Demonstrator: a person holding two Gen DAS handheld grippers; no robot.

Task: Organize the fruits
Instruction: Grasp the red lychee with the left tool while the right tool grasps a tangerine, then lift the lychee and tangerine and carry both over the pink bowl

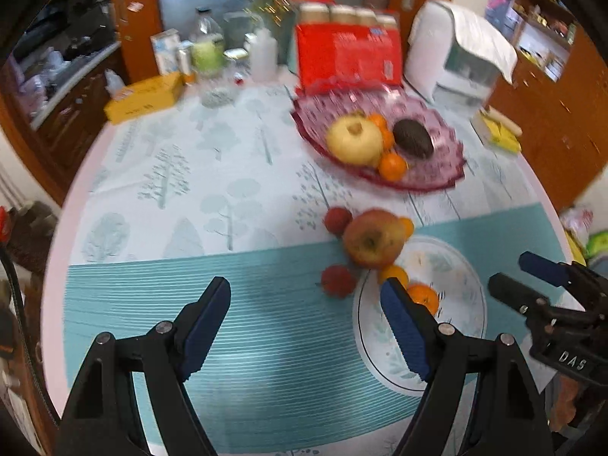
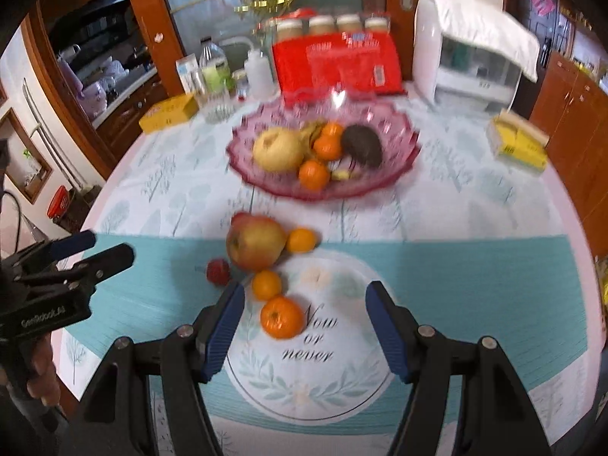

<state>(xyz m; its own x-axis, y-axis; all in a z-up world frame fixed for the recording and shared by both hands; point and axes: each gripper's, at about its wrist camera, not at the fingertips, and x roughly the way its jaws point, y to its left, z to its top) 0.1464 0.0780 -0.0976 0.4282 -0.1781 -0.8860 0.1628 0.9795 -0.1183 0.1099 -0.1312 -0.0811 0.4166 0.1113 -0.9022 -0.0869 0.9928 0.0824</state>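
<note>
A lived-in home dining room is showing here. A round worktop point(image 2: 475, 205) is wearing a tree-printed tablecloth, and a pink cut-glass fruit bowl point(image 2: 395, 144) is sitting at its middle. At twelve o'clock a red carton of glass jars point(image 2: 338, 62) is standing before a frosted glass door with a gold pattern point(image 2: 212, 0). At two o'clock a white countertop appliance under a cloth point(image 2: 471, 60) is resting beside orange-brown wooden cabinets point(image 2: 570, 102). At ten o'clock a cluttered kitchen counter point(image 2: 114, 72) is showing through a doorway.

Left wrist view: low over the bench, facing forward past its own tongs point(image 1: 306, 309).
Right wrist view: alongside, equally near, same heading.
Shared: white plate point(image 2: 342, 391), pink bowl point(image 1: 429, 178) beyond the tongs.
</note>
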